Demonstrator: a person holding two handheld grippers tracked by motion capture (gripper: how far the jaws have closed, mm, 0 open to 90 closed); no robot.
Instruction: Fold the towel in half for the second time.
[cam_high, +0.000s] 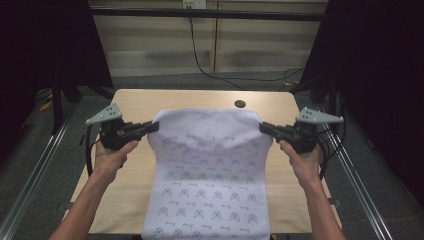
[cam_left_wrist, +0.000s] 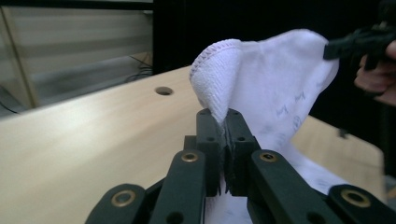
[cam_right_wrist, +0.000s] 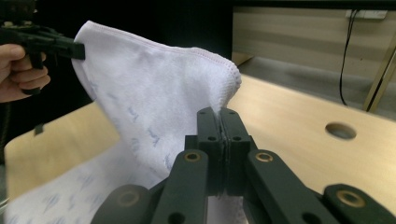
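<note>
Holding a white terry cloth printed with small blue-grey motifs by its two far corners, I have one corner in each tool. In the high view, my left gripper sits at centre left of the frame with its jaws pressed together on the cloth's left corner. My right gripper mirrors it at centre right, jaws pinching the right corner. The top edge of the cloth sags a little between the two tools. Its lower part runs down the middle of the frame over the pale wooden table and off the near edge at the bottom. My left hand and right hand come in from the bottom of the frame, forearms angled outward.

In the left gripper view, the black jaws rise from the bottom centre, clamped on a stitched corner of the cloth, which folds upward above them. My other tool grips the far corner at the upper right. A round hole in the tabletop lies left of centre.

In the right gripper view, the jaws are shut on the other hemmed corner. The cloth stretches away to the upper left, where my left tool pinches it. The round hole sits at right.
</note>
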